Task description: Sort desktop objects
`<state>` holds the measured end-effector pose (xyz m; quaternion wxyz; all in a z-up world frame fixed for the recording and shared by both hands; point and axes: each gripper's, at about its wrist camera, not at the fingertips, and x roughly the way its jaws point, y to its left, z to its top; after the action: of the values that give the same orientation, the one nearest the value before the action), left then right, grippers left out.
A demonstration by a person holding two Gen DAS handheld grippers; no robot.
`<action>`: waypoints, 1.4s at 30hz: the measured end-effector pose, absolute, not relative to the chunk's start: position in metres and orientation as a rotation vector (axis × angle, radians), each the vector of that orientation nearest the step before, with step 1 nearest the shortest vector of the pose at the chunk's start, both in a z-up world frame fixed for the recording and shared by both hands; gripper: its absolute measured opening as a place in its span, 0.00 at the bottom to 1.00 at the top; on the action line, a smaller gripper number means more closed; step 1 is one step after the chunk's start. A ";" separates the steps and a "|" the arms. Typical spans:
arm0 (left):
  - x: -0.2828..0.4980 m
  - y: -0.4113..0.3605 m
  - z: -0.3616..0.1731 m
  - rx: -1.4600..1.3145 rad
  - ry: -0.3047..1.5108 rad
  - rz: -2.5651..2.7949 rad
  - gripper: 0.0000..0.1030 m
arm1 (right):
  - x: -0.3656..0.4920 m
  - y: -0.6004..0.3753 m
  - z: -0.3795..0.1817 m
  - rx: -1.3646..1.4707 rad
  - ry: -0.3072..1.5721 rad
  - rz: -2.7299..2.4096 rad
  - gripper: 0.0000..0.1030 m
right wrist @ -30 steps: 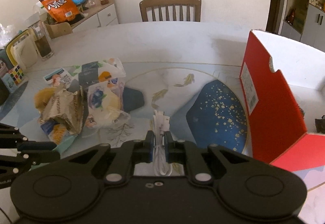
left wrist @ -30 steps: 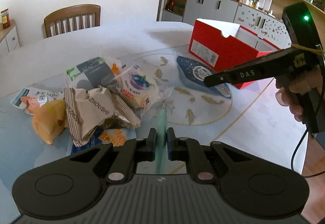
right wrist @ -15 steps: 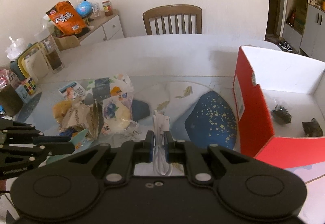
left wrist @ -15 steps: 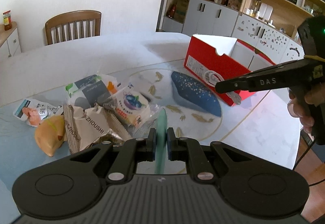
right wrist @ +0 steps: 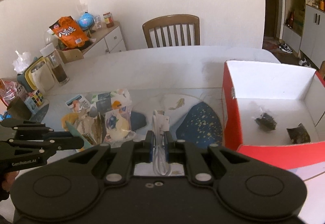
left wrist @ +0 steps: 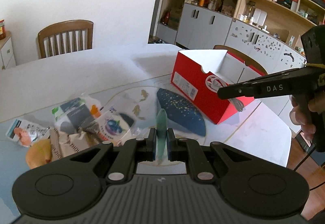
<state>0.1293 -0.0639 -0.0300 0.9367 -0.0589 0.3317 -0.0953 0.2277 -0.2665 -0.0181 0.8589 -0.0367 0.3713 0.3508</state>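
Note:
My left gripper (left wrist: pixel 161 136) is shut on a thin pale green flat piece (left wrist: pixel 161 120), seen edge-on and sticking forward above the table. In the right wrist view the same green piece (right wrist: pixel 72 129) pokes out of the left gripper (right wrist: pixel 81 141) at the lower left. My right gripper (right wrist: pixel 159 138) is shut on a coiled white cable (right wrist: pixel 160 122). In the left wrist view the right gripper (left wrist: pixel 221 94) hangs in front of the red box (left wrist: pixel 193 79) with the cable (left wrist: pixel 237 103) dangling. The red box (right wrist: pixel 231 114) is open, with two dark items inside.
A pile of snack packets (left wrist: pixel 81 118) lies left of centre on the white table, beside a dark blue speckled mat (right wrist: pixel 199 122). A wooden chair (right wrist: pixel 170 31) stands at the far side. A bottle (right wrist: pixel 56 67) and a puzzle cube (right wrist: pixel 36 99) stand at the left.
Both grippers have risen above the table with the green piece and the cable still held. The right wrist view now looks down into the red box.

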 end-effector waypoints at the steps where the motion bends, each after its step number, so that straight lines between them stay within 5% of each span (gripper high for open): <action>1: 0.131 -0.065 -0.030 -0.122 0.678 -0.196 0.09 | 0.230 -0.269 -0.017 -0.074 0.776 0.737 0.09; 42: 0.267 -0.206 0.019 -0.072 0.602 -0.363 0.09 | 0.335 -0.406 0.001 -0.085 0.707 0.617 0.09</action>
<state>0.2671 -0.2062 0.0185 0.9381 -0.0353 0.2949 -0.1780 0.3348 -0.4065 0.0015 0.8911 -0.0407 0.3406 0.2970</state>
